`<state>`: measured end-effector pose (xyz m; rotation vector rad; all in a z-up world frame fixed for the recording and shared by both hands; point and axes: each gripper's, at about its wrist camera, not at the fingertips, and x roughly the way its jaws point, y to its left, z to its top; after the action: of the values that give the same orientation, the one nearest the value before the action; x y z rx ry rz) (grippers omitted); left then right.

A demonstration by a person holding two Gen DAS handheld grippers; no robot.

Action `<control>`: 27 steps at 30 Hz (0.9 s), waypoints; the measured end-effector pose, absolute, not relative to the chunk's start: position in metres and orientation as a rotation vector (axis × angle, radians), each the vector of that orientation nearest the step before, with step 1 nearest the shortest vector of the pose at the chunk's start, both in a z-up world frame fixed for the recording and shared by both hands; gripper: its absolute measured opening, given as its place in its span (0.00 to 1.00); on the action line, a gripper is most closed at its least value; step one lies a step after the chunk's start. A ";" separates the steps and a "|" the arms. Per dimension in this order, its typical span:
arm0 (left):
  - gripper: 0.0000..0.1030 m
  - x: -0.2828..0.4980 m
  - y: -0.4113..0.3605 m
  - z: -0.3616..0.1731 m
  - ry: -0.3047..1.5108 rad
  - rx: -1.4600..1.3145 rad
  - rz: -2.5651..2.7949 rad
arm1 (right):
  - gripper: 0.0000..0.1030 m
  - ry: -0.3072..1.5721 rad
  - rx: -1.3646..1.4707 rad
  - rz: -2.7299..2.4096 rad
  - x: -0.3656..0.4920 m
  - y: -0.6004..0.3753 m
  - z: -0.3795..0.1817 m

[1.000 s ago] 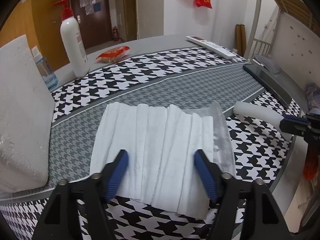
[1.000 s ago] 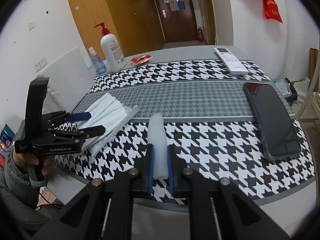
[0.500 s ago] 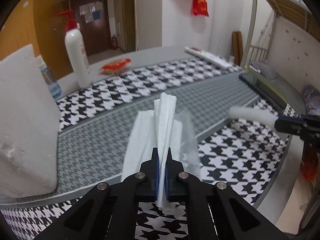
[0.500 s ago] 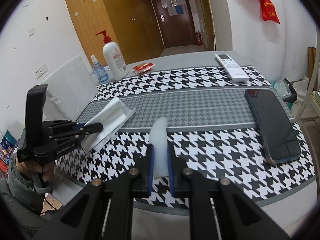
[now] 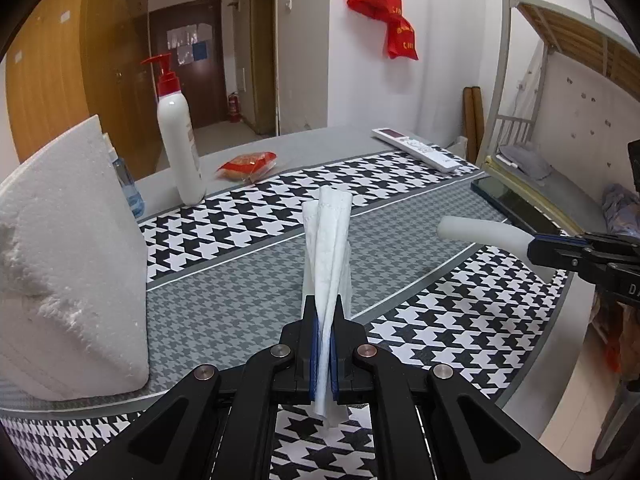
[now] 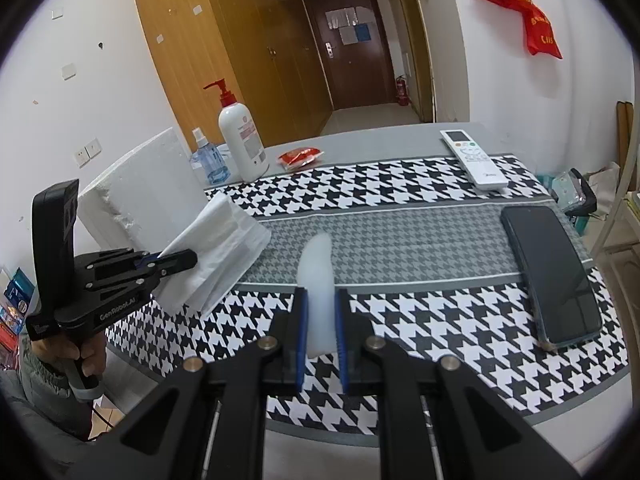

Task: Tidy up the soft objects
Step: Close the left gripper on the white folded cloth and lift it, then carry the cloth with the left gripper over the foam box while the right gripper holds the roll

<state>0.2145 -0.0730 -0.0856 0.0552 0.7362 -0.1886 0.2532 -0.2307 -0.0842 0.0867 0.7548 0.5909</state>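
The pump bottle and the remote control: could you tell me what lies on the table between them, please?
A red snack packet lies between the pump bottle and the remote control, on the plain grey strip of the table. The right wrist view shows this best.

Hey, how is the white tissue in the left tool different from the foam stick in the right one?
The tissue is thin, creased sheet material, bunched and fanning out beyond the left tool; the foam stick is one smooth, rounded piece in the right tool. The tissue spreads wide in the right wrist view, while the foam stick stays narrow. Both are white, soft, and pinched clear of the table.
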 end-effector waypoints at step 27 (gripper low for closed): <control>0.04 0.178 -0.045 -0.032 0.594 0.045 -0.155 | 0.15 0.674 0.082 0.606 0.241 -0.190 -0.061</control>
<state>0.1785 -0.0453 -0.0321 0.0454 0.5941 -0.1554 0.2411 -0.1901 -0.0607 0.0822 0.6740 0.6060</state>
